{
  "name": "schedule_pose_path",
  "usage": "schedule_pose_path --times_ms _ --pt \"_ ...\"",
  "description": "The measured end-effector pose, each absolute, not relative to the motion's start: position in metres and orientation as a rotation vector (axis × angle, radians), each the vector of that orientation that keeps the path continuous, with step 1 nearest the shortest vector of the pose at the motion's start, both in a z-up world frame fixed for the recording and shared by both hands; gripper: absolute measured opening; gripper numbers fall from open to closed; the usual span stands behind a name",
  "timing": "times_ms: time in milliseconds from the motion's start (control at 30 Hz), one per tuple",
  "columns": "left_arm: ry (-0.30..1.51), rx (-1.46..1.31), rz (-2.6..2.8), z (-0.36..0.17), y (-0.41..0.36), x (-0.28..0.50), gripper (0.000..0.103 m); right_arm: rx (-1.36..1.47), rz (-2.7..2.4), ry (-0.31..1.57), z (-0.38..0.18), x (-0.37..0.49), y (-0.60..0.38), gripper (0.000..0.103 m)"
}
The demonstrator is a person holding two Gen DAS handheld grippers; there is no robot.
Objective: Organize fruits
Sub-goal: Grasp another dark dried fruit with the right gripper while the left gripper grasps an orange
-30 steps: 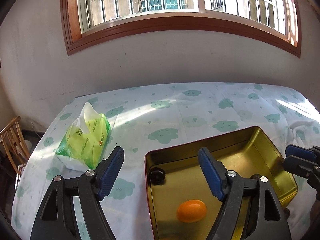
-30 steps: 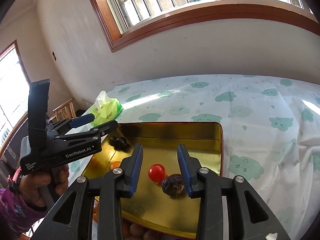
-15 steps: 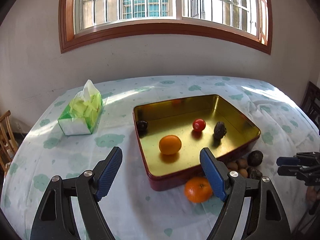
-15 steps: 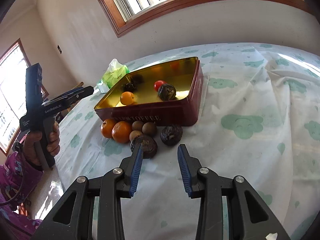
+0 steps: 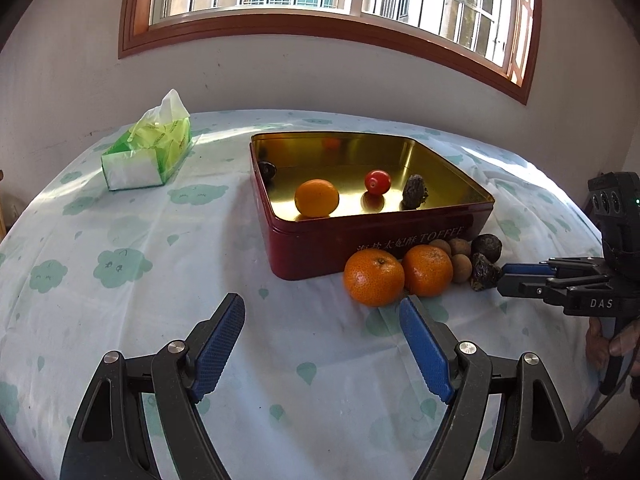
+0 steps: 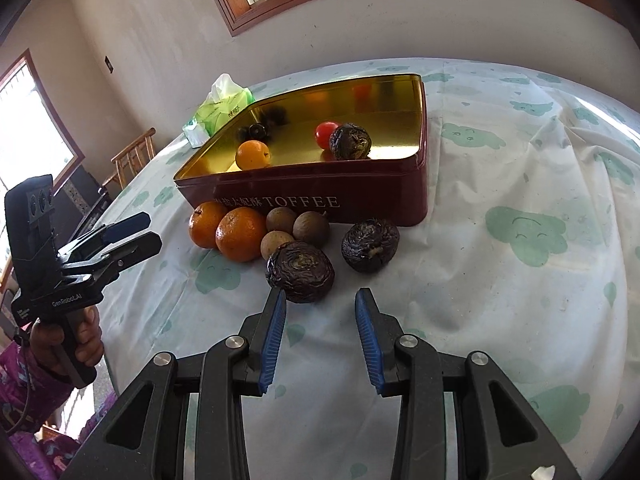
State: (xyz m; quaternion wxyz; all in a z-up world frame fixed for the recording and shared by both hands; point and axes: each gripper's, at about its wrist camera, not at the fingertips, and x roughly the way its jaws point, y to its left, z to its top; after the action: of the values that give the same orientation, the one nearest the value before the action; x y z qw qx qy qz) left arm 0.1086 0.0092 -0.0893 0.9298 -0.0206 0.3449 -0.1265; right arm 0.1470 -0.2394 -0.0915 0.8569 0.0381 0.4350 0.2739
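1. Left wrist view: the left gripper (image 5: 322,322) hangs low over the worktop (image 5: 120,320) with its blue pads spread wide and nothing between them. Just beyond its right pad sit two tangerines (image 5: 374,277) side by side, touching each other, in front of the red toffee tin (image 5: 340,248).

2. Same view, inside the tin: an orange (image 5: 317,197) near the front wall, a small red tomato (image 5: 377,182) behind it to the right, a dark wrinkled fruit (image 5: 415,191) right of that, and another dark fruit (image 5: 267,169) tucked in the far left corner.

3. Right of the tangerines there is a cluster against the tin's front wall — small brown round fruits (image 5: 460,258) and two dark wrinkled ones (image 5: 486,246). The right gripper (image 5: 505,276) comes in from the right edge, its tip just beside the nearest dark fruit; seen side-on here, so its opening is hard to judge.

4. A green tissue pack (image 5: 148,156) lies well apart on the far left of the worktop.

5. Right wrist view: the right gripper (image 6: 321,302) is spread apart and empty. Its left pad tip is right at a dark wrinkled passion fruit (image 6: 300,266) — I cannot tell whether they touch. A second one (image 6: 370,244) sits just to the right, nearer the tin (image 6: 380,200).

6. Behind them, three brown fruits (image 6: 296,228) and the two tangerines (image 6: 240,234) line the wall lettered TOFFEE. The left gripper (image 6: 136,234) shows at the left, held in a hand (image 6: 68,340).
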Motion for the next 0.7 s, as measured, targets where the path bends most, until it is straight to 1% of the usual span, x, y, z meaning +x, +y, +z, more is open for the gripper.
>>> schedule_pose_path --times_ms 167,300,367,400,433,467,600,700 --pt "0.716 -0.067 -0.264 -0.096 0.013 0.109 0.08 0.055 0.588 0.926 -0.09 0.155 -0.228 0.035" --pt "0.715 -0.079 -0.28 -0.095 0.014 0.108 0.08 0.05 0.592 0.916 -0.09 0.162 -0.221 0.044" --pt "0.718 -0.063 -0.289 -0.091 0.011 0.111 0.08 0.053 0.599 0.917 -0.092 0.166 -0.219 0.045" --pt "0.715 -0.051 -0.295 -0.089 0.009 0.112 0.08 0.042 0.6 0.921 -0.092 0.167 -0.217 0.044" --pt "0.709 -0.037 -0.302 -0.085 0.006 0.112 0.08 0.032 0.61 0.923 -0.092 0.165 -0.216 0.036" --pt "0.703 -0.019 -0.307 -0.082 0.004 0.113 0.08 0.017 0.619 0.924 -0.092 0.161 -0.215 0.034" --pt "0.723 0.005 -0.333 -0.077 -0.001 0.126 0.08 -0.011 0.593 0.888 -0.088 0.14 -0.227 0.034" --pt "0.741 -0.028 -0.36 -0.076 -0.002 0.138 0.08 0.041 0.572 0.869 -0.093 0.132 -0.247 0.034"
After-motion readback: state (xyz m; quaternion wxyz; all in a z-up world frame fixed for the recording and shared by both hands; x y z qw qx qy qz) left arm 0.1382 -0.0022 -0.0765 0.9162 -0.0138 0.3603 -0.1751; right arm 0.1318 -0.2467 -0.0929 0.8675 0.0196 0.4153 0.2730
